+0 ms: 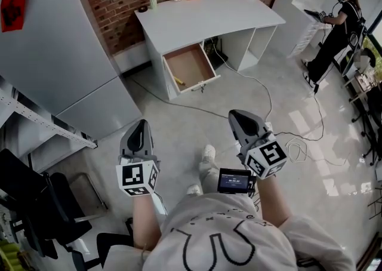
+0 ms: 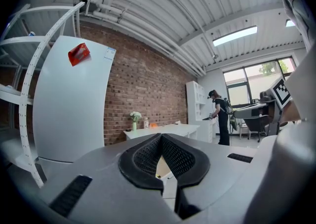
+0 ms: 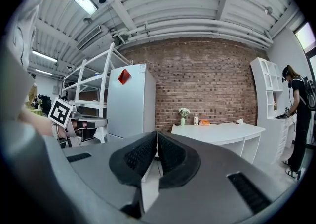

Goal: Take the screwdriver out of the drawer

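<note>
Left gripper (image 2: 161, 138): jaws brought together at the tips, nothing held.
Right gripper (image 3: 157, 135): jaws closed, nothing held.
Both are held out roughly level above the floor (image 1: 179, 126), well apart from the desk (image 1: 203, 19).
Drawer (image 1: 192, 64): found open below the desk top.
Screwdriver (image 1: 178, 80): a small yellow item lying loose near the drawer's front; finer detail cannot be made out. It is judged light and rigid, with a slippery shaft, and is best taken across the handle.
</note>
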`<state>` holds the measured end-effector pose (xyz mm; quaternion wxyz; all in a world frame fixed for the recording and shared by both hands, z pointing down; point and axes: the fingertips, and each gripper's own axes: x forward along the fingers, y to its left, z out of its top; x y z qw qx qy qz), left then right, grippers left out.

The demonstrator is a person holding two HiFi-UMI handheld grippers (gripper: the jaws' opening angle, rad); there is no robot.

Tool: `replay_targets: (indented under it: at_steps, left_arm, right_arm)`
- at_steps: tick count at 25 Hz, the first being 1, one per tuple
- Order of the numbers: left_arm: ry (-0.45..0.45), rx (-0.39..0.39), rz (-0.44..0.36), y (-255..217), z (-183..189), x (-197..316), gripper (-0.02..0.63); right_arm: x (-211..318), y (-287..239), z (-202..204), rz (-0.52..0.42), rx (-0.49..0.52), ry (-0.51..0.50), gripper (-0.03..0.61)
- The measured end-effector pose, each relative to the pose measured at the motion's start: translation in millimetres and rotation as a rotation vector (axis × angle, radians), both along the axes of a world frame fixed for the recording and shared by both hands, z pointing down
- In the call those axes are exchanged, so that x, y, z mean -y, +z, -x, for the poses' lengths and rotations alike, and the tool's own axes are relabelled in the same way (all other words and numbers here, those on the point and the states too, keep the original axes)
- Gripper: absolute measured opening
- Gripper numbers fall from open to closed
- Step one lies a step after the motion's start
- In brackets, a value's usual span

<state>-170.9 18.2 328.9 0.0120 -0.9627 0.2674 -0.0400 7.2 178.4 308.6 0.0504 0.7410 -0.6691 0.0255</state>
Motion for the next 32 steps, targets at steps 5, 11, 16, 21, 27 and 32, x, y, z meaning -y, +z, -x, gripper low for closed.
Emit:
replay_targets:
  at_steps: [5,11,16,21,27,32]
  left_arm:
    - [-0.015,0.005,-0.002,3.6,-12.3,21.7,0.011]
    - [-0.04,0.009,-0.02,1.7,-39.7,51.8,0.011]
    - [-0.067,0.007,-0.026,-1.5,-63.7,82.9,0.011]
    - [-0.098,0.008,-0.028,-3.8,-92.9,113.0,0.011]
    - [-0.166,0.018,-0.02,-3.5,-124.2,151.5,0.011]
    - [-0.241,0.013,-0.011,-2.3,-147.4,181.4,0.011]
  right_arm:
    - [25.2,3.1,-15.2,-0.011,0.003,-0.016,0.02]
    - [63.0,3.4,-48.8,-0.029,0.01,-0.041,0.02]
    - [102.5,-0.7,-80.5,-0.045,0.014,-0.065,0.021]
    - [142.5,-2.8,-112.7,-0.05,0.017,-0.106,0.02]
    - [194.3,-0.5,-153.9,-0.038,0.028,-0.168,0.021]
    - [236.2,3.7,-185.3,-0.021,0.027,-0.234,0.021]
